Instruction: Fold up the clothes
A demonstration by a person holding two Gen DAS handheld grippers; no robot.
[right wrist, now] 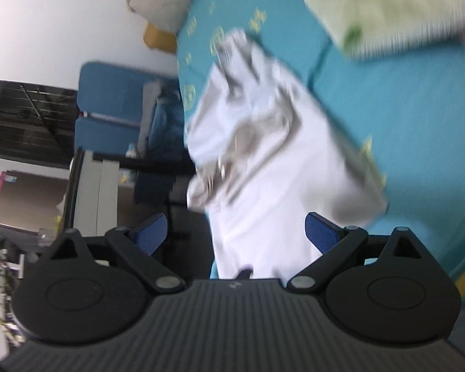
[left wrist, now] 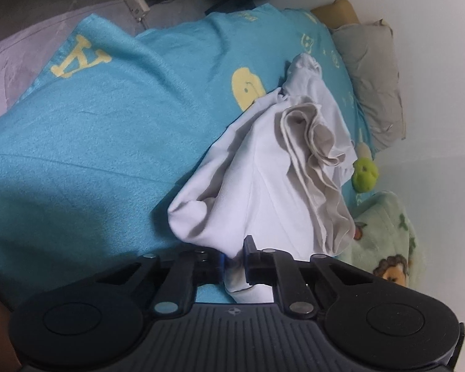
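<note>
Two grippers frame one white garment (left wrist: 263,186), but only one has it. The left gripper (left wrist: 235,265) is clenched on a bunched edge of the cloth, pinched right between its fingertips, so the fabric hangs off that pinch and trails away ahead of the fingers in loose folds. A grip at an edge like this is probably meant to lift and spread the piece before any fold is made.

The right gripper (right wrist: 235,232) has its blue pads (right wrist: 321,232) spread wide, with the garment (right wrist: 263,161) lying in the gap between them and running on beyond the tips; nothing is pinched there. It looks lined up to take a second edge, though that view is smeared and the exact contact cannot be told.

Beyond the cloth, ahead of both sets of fingers, lies the teal blanket (left wrist: 108,124) that serves as the work surface. Farther out sit a grey pillow (left wrist: 372,77) and a small green toy (left wrist: 365,173), near the garment's far side.
</note>
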